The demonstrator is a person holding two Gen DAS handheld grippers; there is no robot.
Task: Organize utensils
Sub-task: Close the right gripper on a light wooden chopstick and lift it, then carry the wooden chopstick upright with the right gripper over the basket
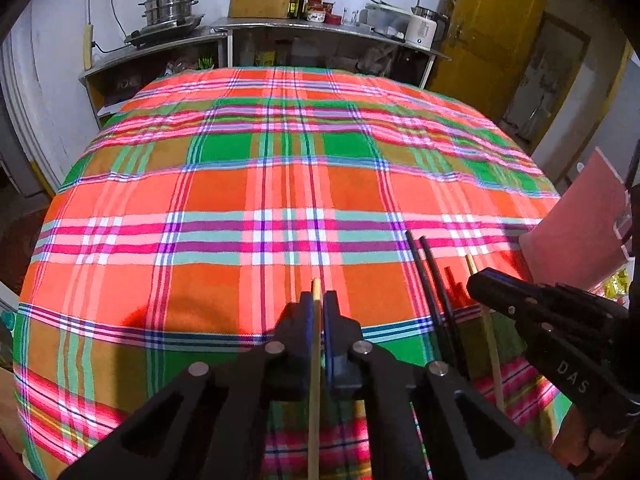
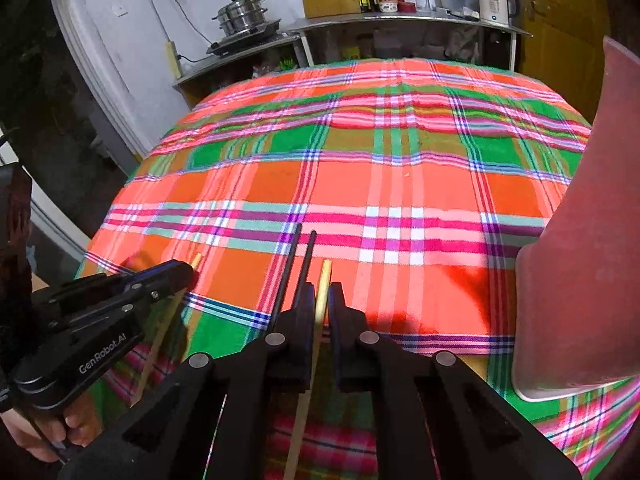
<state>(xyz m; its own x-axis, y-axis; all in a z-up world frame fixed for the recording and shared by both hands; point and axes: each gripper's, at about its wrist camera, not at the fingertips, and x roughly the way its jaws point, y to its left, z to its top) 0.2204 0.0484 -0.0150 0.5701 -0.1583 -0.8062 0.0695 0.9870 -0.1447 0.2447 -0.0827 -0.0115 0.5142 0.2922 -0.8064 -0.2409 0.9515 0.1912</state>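
My left gripper [image 1: 317, 300] is shut on a light wooden chopstick [image 1: 314, 380] that runs between its fingers toward the camera. My right gripper [image 2: 323, 292] is shut on a second wooden chopstick [image 2: 322, 292]. In the left wrist view the right gripper [image 1: 476, 276] sits to the right with its chopstick [image 1: 494, 352]. In the right wrist view the left gripper [image 2: 188, 270] is at the left with its chopstick [image 2: 160, 340]. Two black chopsticks [image 1: 434, 280] lie on the plaid cloth between the grippers, also seen in the right wrist view [image 2: 296, 264].
A pink utensil holder [image 2: 576, 248] stands at the table's right, also in the left wrist view [image 1: 580, 220]. The plaid tablecloth [image 1: 280, 184] covers the table. Shelves with a steamer pot [image 1: 172, 6], bottles and a kettle [image 2: 494, 2] stand behind.
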